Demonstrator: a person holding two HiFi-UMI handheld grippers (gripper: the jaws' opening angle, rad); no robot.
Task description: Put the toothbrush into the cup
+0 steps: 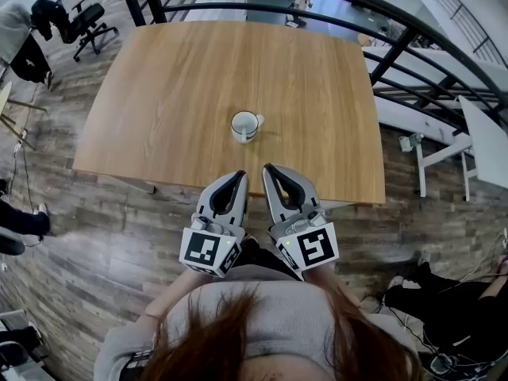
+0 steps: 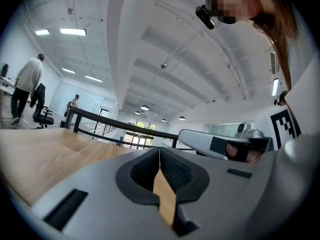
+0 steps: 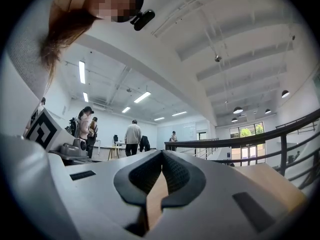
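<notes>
Your cup [image 1: 246, 125] stands upright on the wooden counter [image 1: 175, 86], somewhat nearer your edge than the far one, with its handle turned to the right. At the near edge you hold both grippers side by side, tips pointing toward the cup but apart from it. The left gripper [image 1: 236, 176] has its jaws clenched together on nothing. The right gripper [image 1: 271, 168] is clenched the same way and is empty too.

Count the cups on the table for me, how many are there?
1. The white cup stands near the middle of the wooden table, a little toward the near edge. The whole tabletop shows, so none seems hidden.
</notes>
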